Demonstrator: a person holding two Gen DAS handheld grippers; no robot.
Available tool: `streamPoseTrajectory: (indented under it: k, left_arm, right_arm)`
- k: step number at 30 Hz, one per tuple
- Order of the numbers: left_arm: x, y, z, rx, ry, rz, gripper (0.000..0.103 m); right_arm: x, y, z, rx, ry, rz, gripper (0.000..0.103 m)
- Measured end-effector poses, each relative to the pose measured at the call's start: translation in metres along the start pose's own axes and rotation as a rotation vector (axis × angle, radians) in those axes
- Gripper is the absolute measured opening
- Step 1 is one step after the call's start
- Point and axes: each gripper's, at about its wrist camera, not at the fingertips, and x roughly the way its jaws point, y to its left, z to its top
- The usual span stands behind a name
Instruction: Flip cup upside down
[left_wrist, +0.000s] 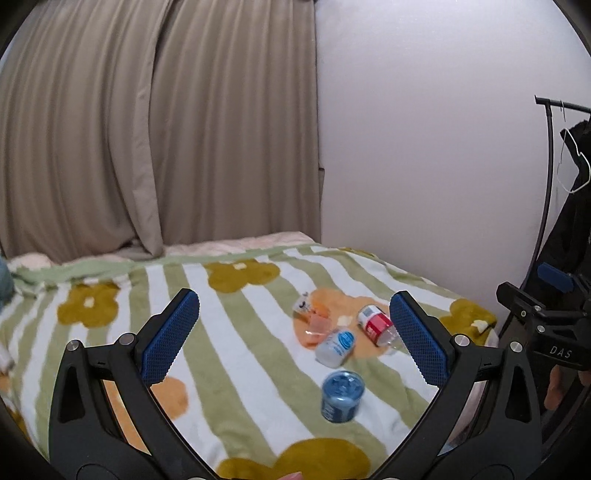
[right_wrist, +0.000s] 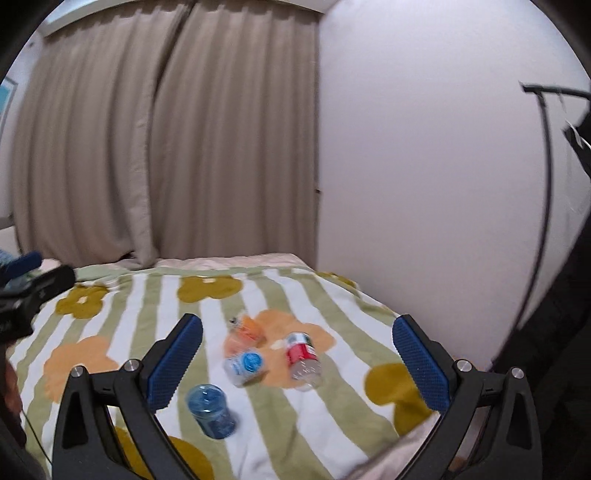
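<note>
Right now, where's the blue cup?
The blue cup stands on the striped blanket, nearest the cameras, just in front of the white cup; it sits right of centre in the left view, left of centre in the right.

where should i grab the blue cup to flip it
Grip the blue cup across its round side wall, about mid-height, coming in from the near side. It seems to stand alone, apart from the white-and-blue container, so open fingers can probably straddle it. Both grippers are open and empty.

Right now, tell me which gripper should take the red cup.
Right, probably: the red cup lies centred ahead of the open right gripper; for the left gripper it sits off beside one finger.
</note>
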Motion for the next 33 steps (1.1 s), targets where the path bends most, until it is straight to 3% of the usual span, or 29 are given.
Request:
streamPoseTrajectory:
  k: [6, 33]
  left_arm:
    - [0.001, -0.006, -0.005, 0.039, -0.025, 0.039, 0.103]
    - [0.0, -0.017, -0.005, 0.065, -0.046, 0.02, 0.103]
  right_arm:
    - [-0.005, -0.003, -0.006, 0.006, -0.032, -0.035, 0.103]
    - [-0.007, -0.015, -0.008, 0.032, -0.016, -0.06, 0.103]
